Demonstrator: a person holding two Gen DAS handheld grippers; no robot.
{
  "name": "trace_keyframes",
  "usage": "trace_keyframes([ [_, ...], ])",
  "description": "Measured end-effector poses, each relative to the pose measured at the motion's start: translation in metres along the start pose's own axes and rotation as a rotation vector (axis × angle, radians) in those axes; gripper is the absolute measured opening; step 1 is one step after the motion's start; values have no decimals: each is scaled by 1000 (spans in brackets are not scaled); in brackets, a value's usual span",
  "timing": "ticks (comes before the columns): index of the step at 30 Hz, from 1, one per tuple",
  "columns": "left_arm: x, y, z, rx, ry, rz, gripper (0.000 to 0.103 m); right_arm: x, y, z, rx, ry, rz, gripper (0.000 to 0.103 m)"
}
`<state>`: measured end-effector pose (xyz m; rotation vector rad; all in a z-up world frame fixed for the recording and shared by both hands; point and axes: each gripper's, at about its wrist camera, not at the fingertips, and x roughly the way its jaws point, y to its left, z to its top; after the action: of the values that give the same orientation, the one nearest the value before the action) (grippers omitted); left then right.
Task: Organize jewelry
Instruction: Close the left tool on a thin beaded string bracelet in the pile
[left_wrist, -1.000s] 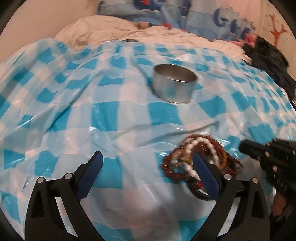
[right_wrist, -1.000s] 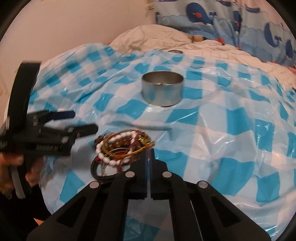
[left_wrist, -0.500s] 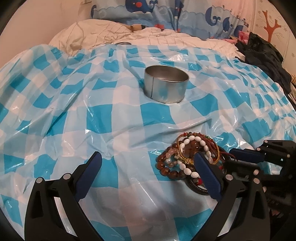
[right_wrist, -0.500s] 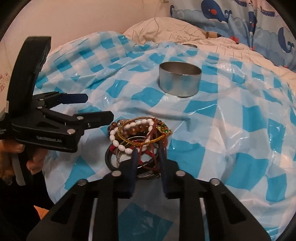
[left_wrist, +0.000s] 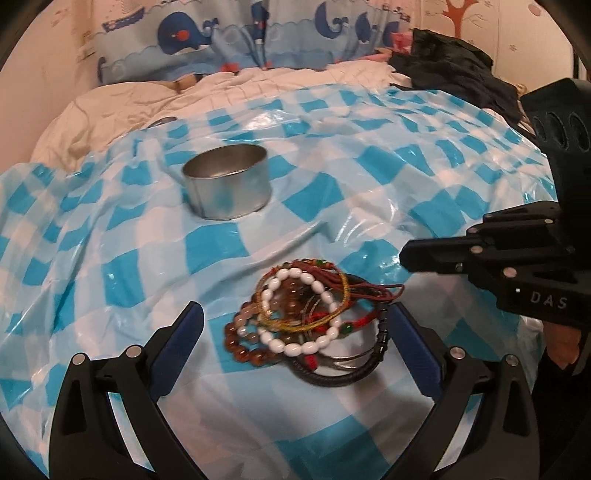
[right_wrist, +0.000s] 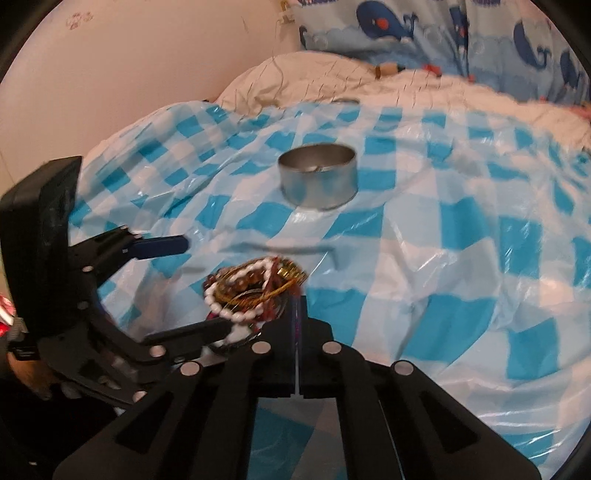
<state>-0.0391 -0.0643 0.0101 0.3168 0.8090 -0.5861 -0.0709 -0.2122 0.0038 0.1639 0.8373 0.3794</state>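
The left gripper (left_wrist: 295, 332) stands spread wide, its blue-padded fingers (left_wrist: 177, 339) set on either side of a tangled pile of bracelets (left_wrist: 310, 317) without pressing on it. The pile lies on the blue-and-white checked plastic sheet (left_wrist: 221, 251) that covers the bed: a white bead bracelet (left_wrist: 295, 345) on top, an amber-brown bead string (left_wrist: 243, 343) at its left, thin gold and red cords (left_wrist: 369, 291) trailing to the right, and a black band (left_wrist: 351, 374) along the near edge.

The right gripper (right_wrist: 298, 306) is pressed together, its two black fingers meeting in a thin seam. Its tips sit at the near edge of the pile (the picture is blurred there, so whether a cord is caught in the seam I cannot tell). From the left wrist view that same gripper reaches in from the right, its tip apart from the cords.

Farther back on the sheet, well apart from the bracelets, stands a round metal tin (left_wrist: 227, 184), upright and open at the top. Beyond it lie a cream quilt (left_wrist: 155, 96), a whale-print pillow (left_wrist: 207, 40) against the wall, and dark clothing (left_wrist: 454, 70) at the far right.
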Motion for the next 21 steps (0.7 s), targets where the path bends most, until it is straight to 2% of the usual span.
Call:
trace_keyframes([
  [1,3,0,0,8,4,-5,92,1,0,-2,-2,12,7,2],
  [2,5,0,0,15,10,-8,80,1,0,-3,-5,15,5,7],
  [3,10,0,0,16,29,-6,70,1,1,-4,-7,13,1,36],
  [4,12,2,-1,10,42,-4,66,-2,1,-4,0,-5,-4,50],
  [5,14,5,-2,5,46,-22,54,-4,2,-4,1,-19,-2,56],
  [6,15,8,-3,-7,40,-55,42,-5,2,-4,-5,-25,3,56],
  [10,16,11,-4,-4,41,-91,22,-3,3,-4,-14,-13,5,56],
  [14,10,11,-2,11,25,-70,3,2,13,-6,-70,-8,-1,56],
  [17,1,20,1,-34,-2,-102,3,10,23,-8,-126,-9,-18,55],
  [20,-9,30,4,-96,-42,-136,3,21,23,-10,-139,36,-17,36],
  [21,-11,33,5,-111,-53,-141,3,21,23,-11,-134,36,-8,25],
])
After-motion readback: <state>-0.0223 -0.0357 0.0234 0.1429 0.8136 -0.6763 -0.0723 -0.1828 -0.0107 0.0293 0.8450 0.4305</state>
